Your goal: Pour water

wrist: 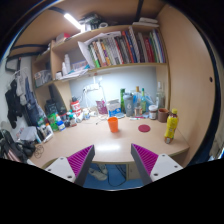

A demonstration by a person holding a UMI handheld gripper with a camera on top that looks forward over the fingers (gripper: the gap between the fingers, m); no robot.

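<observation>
- Fingers [113, 163] are standing wide and holding nothing, well short of the desk [100, 138].
- I'm judging the yellow bottle [171, 126], beyond the right finger, the likely water source.
- I'm advising squaring to it, with the orange cup [113, 124] straight ahead.

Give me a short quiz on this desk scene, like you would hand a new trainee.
1. True or false: the gripper is holding the orange cup.
2. Which stands nearest the desk's right edge? A) yellow bottle B) orange cup C) pink coaster
3. Fill in: the shelf above the desk holds a row of ____.

Key:
1. False; the fingers are open and empty, and the cup stands on the desk well beyond them.
2. A
3. books
</observation>
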